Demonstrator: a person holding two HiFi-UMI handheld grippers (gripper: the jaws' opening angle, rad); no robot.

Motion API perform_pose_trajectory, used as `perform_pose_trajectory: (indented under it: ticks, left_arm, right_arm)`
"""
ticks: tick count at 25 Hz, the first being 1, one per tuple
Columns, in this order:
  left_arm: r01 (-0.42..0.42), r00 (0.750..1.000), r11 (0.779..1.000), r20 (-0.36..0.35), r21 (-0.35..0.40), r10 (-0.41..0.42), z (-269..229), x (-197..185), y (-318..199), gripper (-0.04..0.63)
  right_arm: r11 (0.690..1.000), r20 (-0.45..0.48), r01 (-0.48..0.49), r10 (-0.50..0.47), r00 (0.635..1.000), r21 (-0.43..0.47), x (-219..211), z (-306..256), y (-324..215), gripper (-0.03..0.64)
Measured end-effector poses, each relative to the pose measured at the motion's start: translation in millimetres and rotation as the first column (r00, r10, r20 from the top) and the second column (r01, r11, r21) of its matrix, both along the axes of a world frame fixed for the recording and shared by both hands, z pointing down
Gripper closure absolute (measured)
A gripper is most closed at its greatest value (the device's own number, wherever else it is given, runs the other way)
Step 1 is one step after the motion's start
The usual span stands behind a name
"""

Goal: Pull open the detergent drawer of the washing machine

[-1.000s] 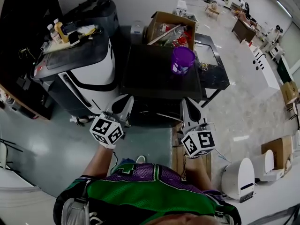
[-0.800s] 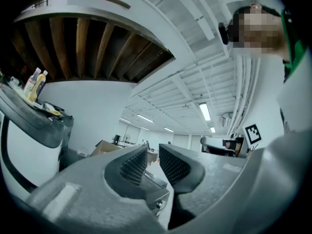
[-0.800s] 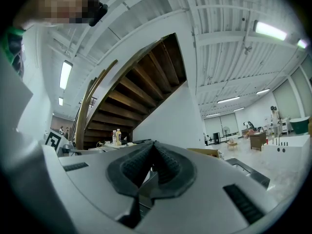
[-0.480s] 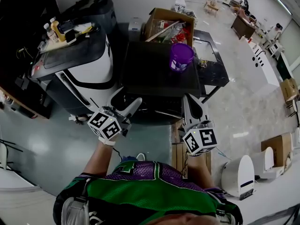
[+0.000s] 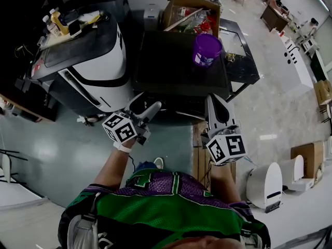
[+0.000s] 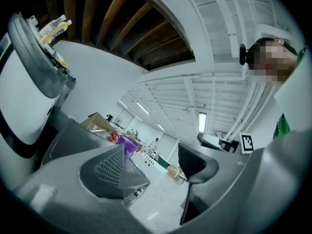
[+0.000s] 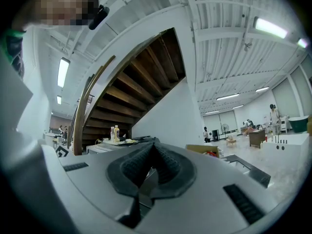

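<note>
The left gripper [image 6: 151, 165] has just been opening its jaws. Its two grey fingers with ribbed dark pads [image 6: 109, 167] stand apart, with nothing between them but pale floor. Just past the left finger's tip stands a purple plastic cup [image 6: 127, 143], with a brown cardboard box [image 6: 96, 123] further out. Far left of the fingers bulges a white rounded appliance with a grey top [image 6: 22, 96] — yellow bottles [image 6: 54, 27] rest on it. Beyond the right finger shows a square black marker [image 6: 247, 142].
</note>
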State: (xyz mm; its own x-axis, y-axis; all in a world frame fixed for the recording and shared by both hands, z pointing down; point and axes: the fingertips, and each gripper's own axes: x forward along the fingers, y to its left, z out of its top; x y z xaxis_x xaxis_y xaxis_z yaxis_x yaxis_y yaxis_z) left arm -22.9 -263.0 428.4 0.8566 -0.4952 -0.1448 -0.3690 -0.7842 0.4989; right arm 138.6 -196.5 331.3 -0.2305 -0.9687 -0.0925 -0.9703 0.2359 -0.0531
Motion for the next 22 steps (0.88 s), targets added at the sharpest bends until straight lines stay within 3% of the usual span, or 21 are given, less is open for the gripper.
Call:
perform_pose_trajectory:
  ticks: [9, 16, 22]
  left_arm:
    - [-0.014, 1.0, 0.988, 0.012, -0.154, 0.016, 98, 1, -28, 0.262]
    - [-0.034, 0.997, 0.975, 0.067, -0.219, 0.05, 174, 6, -53, 0.262]
    - [-0.021, 0.998, 0.95, 0.048, -0.313, 0.037, 239, 6, -78, 0.262]
  right_arm:
    - [0.998, -0.011, 0.044, -0.044, 0.999, -0.039, -10, 28, -38, 0.615]
    - [0.997, -0.031, 0.035, -0.037, 0.999, -0.073, -11, 51, -62, 0.615]
    - [0.995, -0.044, 0.014, -0.018, 0.999, -0.096, -9, 66, -73, 0.615]
